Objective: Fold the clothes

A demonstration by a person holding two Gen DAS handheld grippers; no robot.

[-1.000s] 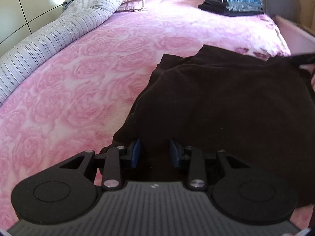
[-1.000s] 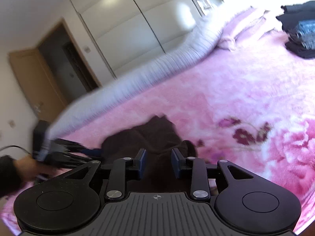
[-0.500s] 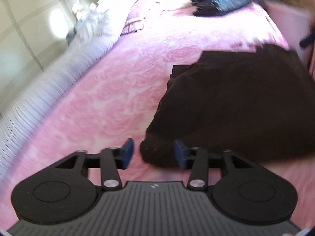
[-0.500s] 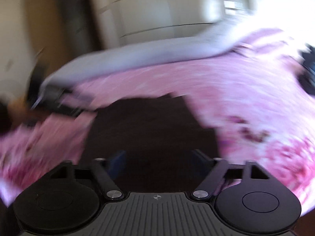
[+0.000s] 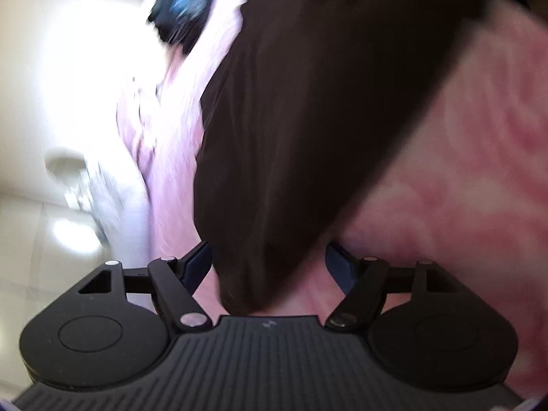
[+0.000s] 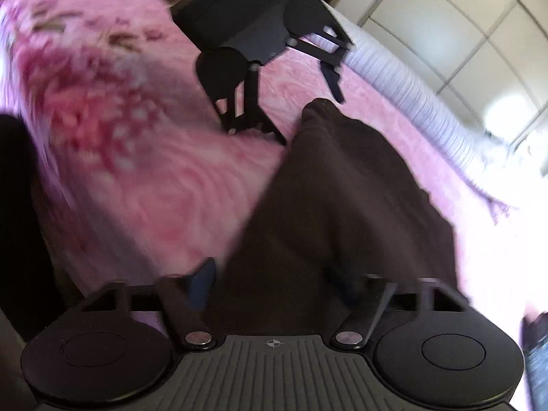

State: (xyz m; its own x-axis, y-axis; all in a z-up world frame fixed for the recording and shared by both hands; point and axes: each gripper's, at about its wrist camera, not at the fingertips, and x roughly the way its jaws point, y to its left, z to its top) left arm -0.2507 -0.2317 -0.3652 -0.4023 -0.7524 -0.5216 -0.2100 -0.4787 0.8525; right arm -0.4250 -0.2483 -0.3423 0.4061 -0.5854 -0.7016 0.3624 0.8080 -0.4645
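A dark brown garment [image 5: 308, 120] lies as a long folded strip on the pink rose-patterned bedspread [image 5: 462, 171]. In the left wrist view my left gripper [image 5: 269, 263] is open wide, and the garment's near end lies between its blue-padded fingers without being pinched. My right gripper [image 6: 274, 284] is open wide over the other end of the garment [image 6: 342, 198]. The right wrist view also shows the left gripper [image 6: 308, 116] at the garment's far tip, fingers spread. Both views are tilted and blurred.
A stack of folded dark and blue clothes [image 5: 185, 3] sits far off on the bed. A striped grey-white duvet [image 6: 411, 96] runs along the bed's far side, below white wardrobe doors [image 6: 462, 34]. A dark shape [image 6: 17, 205] fills the left edge.
Both grippers have gone from narrow on the garment to wide open. Both cameras have swung and rolled, and the garment now lies as a narrower strip between the two grippers.
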